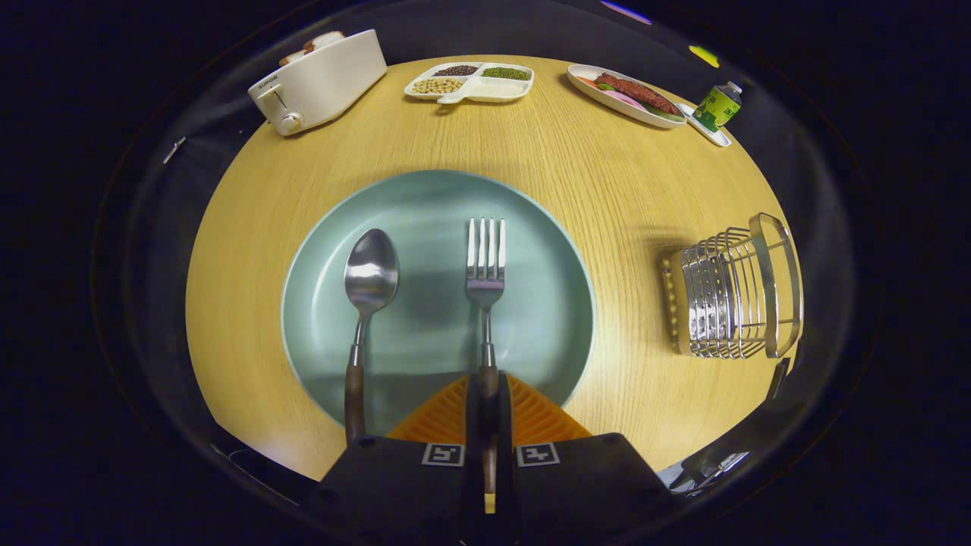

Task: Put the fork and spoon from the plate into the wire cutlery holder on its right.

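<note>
The gripper (485, 398) has its fingers closed on the wooden handle of the fork (485, 265), both pressing it. The fork lies on the plate (546, 227), tines toward 12 o'clock. The spoon (369, 277) lies parallel at the fork's 9 o'clock, its handle crossing the plate's near rim. The wire holder (732, 299) stands at 3 o'clock, apart from the plate, bare table (622, 174) between them. A toaster (318, 80), divided dish (472, 82), food platter (626, 95) and bottle (718, 106) line the far edge.
</note>
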Demonstrator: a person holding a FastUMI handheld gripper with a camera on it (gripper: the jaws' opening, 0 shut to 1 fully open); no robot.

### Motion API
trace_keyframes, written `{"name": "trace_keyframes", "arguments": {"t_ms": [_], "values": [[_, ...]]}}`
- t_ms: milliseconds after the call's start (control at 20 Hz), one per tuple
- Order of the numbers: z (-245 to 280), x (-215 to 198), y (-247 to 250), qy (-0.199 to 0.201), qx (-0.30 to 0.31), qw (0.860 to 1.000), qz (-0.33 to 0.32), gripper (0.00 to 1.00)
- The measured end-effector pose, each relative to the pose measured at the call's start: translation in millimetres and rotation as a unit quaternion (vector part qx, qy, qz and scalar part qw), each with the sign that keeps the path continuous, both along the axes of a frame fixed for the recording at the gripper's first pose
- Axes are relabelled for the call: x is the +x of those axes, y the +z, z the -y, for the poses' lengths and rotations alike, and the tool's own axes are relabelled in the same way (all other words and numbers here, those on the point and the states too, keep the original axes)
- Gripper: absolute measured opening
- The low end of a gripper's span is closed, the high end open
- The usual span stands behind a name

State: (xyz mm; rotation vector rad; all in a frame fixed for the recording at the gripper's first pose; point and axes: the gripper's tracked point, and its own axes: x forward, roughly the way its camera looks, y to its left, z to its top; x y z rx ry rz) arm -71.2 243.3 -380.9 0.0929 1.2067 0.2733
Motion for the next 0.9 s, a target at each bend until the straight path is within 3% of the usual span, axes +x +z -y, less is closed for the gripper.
{"name": "trace_keyframes", "arguments": {"t_ms": [250, 450, 650, 900], "values": [[7, 6, 34, -0.004, 0.066, 0.998, 0.015, 0.08], [44, 11, 89, 0.042, 0.106, 0.993, 0.035, 0.08], [145, 23, 124, 0.146, 0.027, 0.987, 0.055, 0.08], [229, 13, 131, 0.218, -0.029, 0.974, -0.056, 0.07]]}}
